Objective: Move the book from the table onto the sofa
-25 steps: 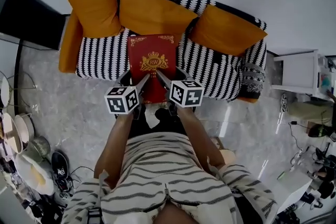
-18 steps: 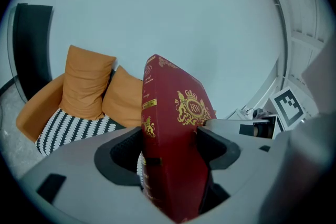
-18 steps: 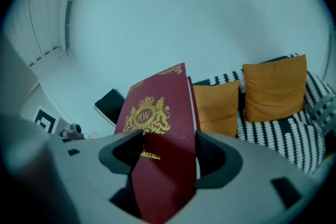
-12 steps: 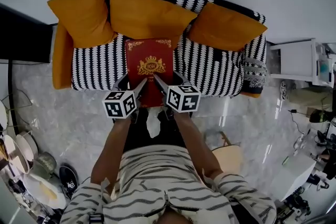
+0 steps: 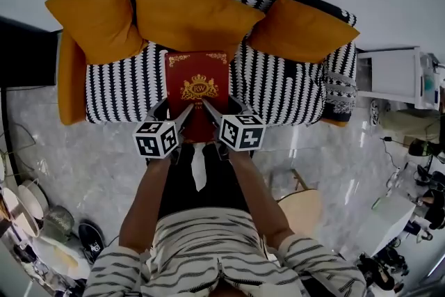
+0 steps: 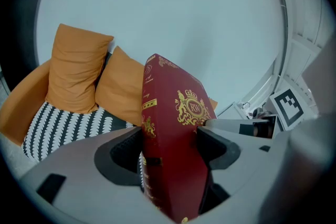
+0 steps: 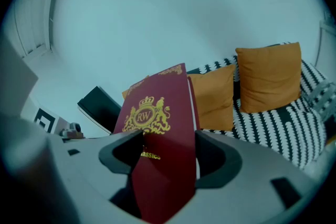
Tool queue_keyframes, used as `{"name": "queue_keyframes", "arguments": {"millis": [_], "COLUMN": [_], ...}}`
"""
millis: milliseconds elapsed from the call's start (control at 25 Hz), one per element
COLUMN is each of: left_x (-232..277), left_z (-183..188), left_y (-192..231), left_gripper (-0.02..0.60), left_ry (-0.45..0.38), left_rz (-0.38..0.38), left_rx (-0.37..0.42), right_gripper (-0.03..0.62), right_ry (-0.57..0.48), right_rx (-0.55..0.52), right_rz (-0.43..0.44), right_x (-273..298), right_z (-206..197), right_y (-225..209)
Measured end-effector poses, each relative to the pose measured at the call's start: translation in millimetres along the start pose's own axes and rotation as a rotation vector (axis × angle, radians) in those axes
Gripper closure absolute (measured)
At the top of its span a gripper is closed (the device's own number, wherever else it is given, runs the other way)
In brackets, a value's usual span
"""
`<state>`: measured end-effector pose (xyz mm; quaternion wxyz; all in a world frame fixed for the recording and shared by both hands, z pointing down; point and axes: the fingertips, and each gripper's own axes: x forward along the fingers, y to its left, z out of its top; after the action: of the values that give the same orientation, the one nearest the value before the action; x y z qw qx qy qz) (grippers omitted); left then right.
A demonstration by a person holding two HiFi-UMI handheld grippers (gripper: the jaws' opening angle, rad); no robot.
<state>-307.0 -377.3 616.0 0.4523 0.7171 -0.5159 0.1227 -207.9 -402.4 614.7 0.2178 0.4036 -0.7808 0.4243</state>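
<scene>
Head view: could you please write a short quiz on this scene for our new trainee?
1. True or false: only the left tongs grip the book; the right tongs are open and empty.
2. In the head view, the book's far edge comes nearest to: A the left cushion, B the middle cushion, C the right cushion.
3. Fill in: the sofa cover is patterned black and ___.
Key: 1 false, both tongs grip it; 2 B; 3 white.
</scene>
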Motion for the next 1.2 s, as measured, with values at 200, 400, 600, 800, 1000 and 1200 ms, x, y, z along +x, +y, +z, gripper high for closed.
{"name": "queue_keyframes", "arguments": {"millis": [200,400,600,800,1000,1200], "left_x": [18,39,53,71,89,107], "left_z": [-17,-31,-41,-57,-72,-85], "left_y": [17,31,45,55,69,82], "left_gripper": [0.247,0.247,0.249,0.249,0.249,0.25], "left_ry": [0.013,0.018,0.034,0.054,0.083,0.102], "left_rz": [-0.013,-0.012,-0.021,-0.013,0.001,0.007], "left_rx": [-0.011,-0.013,-0.007,-0.005,0.005,0.002], "right_gripper": [0.279,0.279,0.279,0.279,0.279,0.279], "right_ry": [0.021,0.029,0.04,0.055,0.076,0.09], "right_rx": [0.006,0.011,0.015,0.036,0.05,0.06], "right_rz": [-0.014,-0.026,-0.041,-0.047,-0.034,-0.044], "right_x": [20,39,56,71,91,109], "right_z": [-17,-30,-42,-58,-73,-86], "right_y": [-13,-29,-37,-53,-69,-81]}}
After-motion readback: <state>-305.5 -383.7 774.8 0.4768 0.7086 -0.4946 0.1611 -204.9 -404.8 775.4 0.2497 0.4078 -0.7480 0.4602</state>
